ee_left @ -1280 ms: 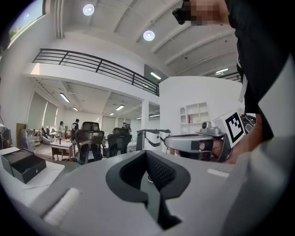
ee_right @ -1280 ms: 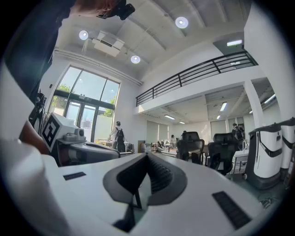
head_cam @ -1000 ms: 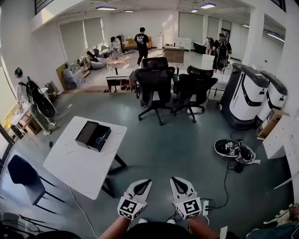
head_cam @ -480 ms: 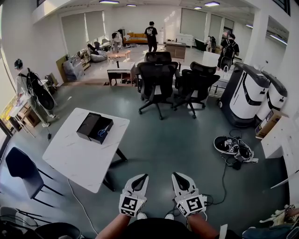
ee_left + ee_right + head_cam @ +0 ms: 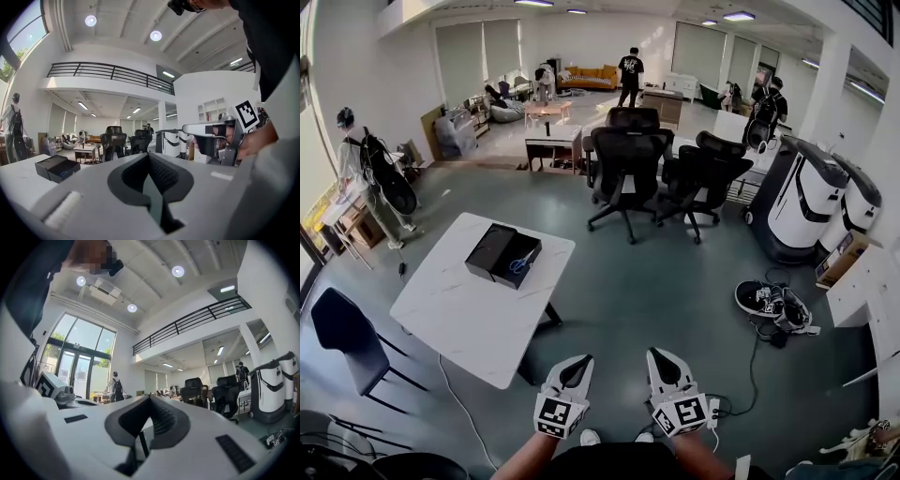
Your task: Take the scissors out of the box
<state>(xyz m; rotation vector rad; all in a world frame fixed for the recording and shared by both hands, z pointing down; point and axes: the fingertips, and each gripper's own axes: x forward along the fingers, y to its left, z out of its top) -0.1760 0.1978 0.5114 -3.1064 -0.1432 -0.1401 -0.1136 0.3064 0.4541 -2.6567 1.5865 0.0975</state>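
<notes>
The left gripper (image 5: 578,362) and right gripper (image 5: 659,358) sit side by side, both clenched on nothing. Only the head view looks into the black box (image 5: 490,249) on the white table (image 5: 450,319), well ahead and left of the left gripper, with the blue-handled scissors (image 5: 522,265) inside. The left gripper view catches that box side-on, while the right gripper view faces office chairs (image 5: 226,394).
</notes>
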